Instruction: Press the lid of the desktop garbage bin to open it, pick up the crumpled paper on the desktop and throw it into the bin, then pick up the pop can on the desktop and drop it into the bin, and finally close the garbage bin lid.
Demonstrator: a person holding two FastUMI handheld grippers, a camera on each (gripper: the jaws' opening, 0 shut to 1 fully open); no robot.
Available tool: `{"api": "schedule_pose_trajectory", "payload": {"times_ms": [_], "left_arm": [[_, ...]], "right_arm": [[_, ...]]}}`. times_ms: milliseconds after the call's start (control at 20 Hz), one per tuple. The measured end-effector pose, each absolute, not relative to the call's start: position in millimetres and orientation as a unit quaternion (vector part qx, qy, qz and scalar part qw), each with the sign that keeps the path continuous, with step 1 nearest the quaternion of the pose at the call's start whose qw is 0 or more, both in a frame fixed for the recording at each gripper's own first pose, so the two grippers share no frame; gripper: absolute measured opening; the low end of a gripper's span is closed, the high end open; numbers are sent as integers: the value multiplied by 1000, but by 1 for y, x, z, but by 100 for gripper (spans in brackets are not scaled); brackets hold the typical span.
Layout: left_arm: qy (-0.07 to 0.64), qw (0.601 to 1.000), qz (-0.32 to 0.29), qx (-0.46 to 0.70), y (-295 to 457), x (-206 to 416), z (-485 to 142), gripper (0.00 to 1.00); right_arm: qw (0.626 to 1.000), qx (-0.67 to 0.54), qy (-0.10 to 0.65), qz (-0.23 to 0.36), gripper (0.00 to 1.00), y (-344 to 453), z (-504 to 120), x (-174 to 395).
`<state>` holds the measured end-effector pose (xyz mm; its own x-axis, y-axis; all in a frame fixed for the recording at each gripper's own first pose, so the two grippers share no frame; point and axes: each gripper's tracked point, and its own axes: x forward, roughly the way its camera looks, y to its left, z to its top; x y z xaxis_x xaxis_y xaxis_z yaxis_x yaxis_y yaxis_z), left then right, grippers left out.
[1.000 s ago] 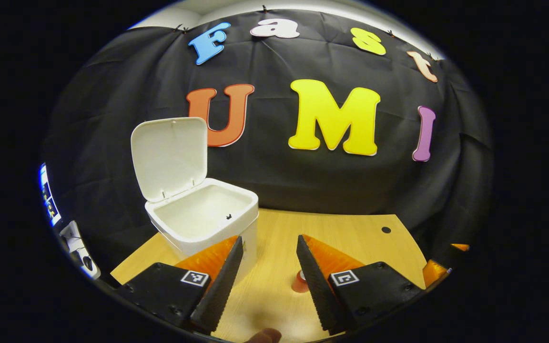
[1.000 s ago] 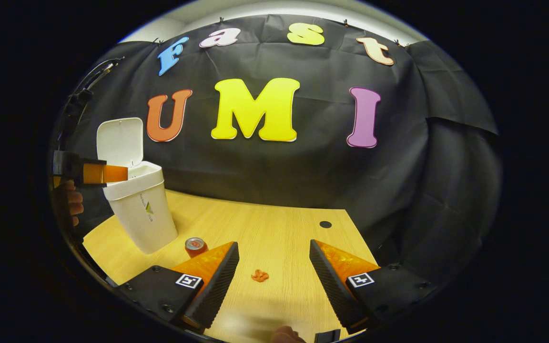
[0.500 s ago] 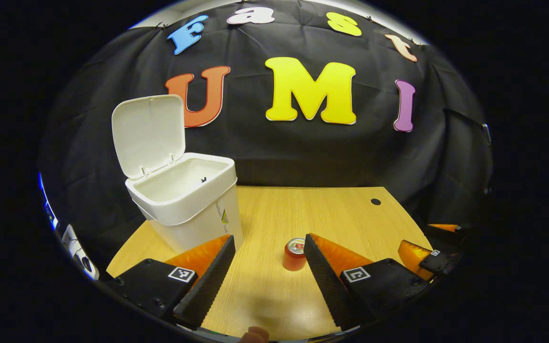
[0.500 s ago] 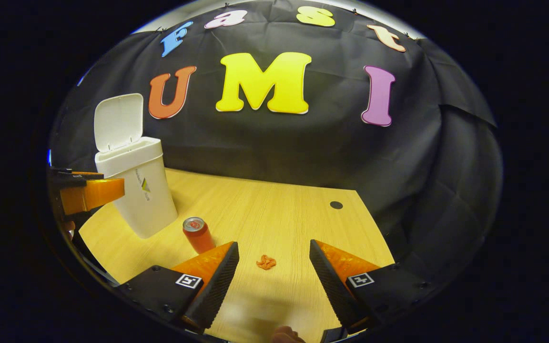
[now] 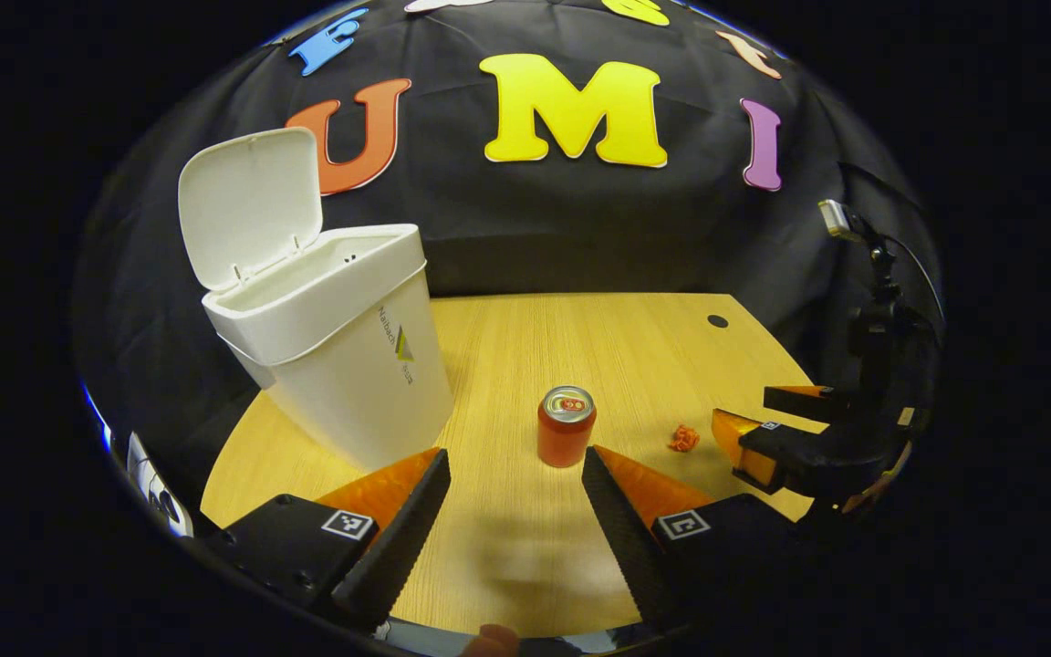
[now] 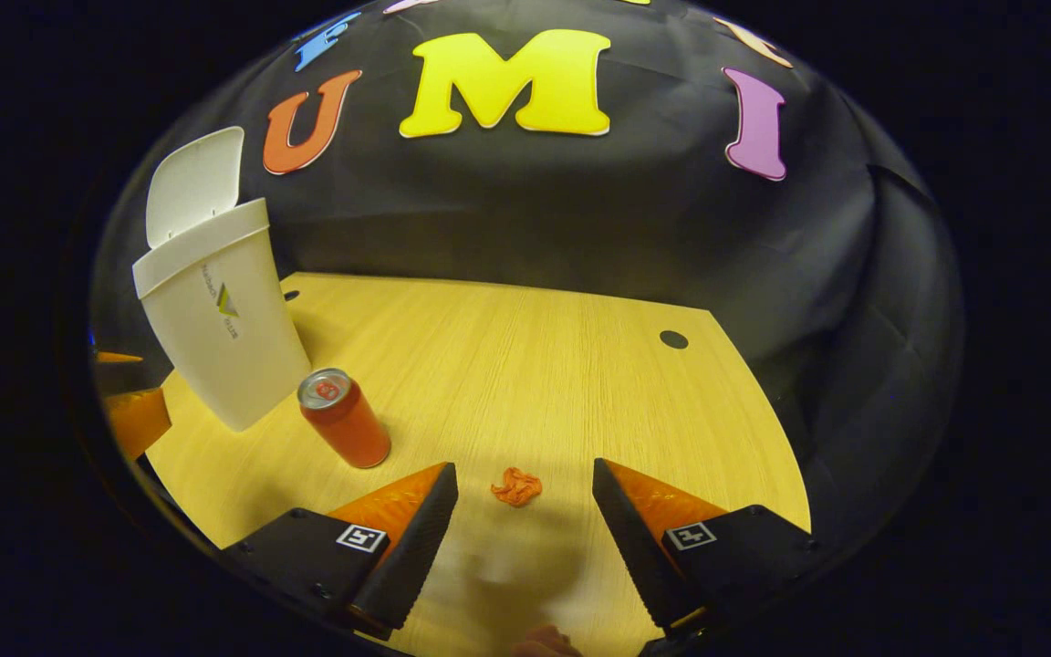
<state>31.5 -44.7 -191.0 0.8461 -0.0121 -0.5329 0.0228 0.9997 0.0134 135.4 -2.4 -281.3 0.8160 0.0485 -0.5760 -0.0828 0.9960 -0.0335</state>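
Observation:
The white bin (image 5: 334, 347) stands on the left of the wooden table (image 5: 635, 347) with its lid (image 5: 247, 205) raised. A red pop can (image 5: 567, 427) stands upright just ahead of my open left gripper (image 5: 515, 461), which holds nothing. The small orange crumpled paper (image 5: 683, 438) lies right of the can. In the right gripper view the paper (image 6: 516, 486) lies on the table just ahead of the gap of my open right gripper (image 6: 524, 467), untouched. The can (image 6: 343, 420) and bin (image 6: 220, 338) stand to its left. The right gripper (image 5: 763, 429) also hovers beside the paper.
A round cable hole (image 6: 672, 339) sits near the table's far right edge. A dark stand with a small device (image 5: 872, 301) rises beyond the table's right side. The left gripper's finger (image 6: 133, 415) shows at the left edge, in front of the bin.
Both grippers have dropped lower toward the table. The left one has drawn back from over the bin opening, and the right one has closed in on the paper. Both stay open.

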Motion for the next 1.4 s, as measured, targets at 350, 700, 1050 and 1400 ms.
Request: {"api": "schedule_pose_trajectory", "payload": {"times_ms": [350, 700, 1050, 1400], "left_arm": [[309, 950, -3, 43, -38, 27, -224, 97], [334, 942, -15, 29, -42, 20, -241, 97], [356, 934, -1, 5, -34, 4, -254, 100], [346, 938, 8, 8, -23, -11, -243, 97]], "right_arm": [[930, -46, 362, 29, 95, 3, -350, 165], [913, -51, 404, 21, 95, 1, -381, 173], [907, -27, 419, 26, 80, 5, -385, 178], [900, -35, 431, 51, 45, 13, -386, 177]]}}
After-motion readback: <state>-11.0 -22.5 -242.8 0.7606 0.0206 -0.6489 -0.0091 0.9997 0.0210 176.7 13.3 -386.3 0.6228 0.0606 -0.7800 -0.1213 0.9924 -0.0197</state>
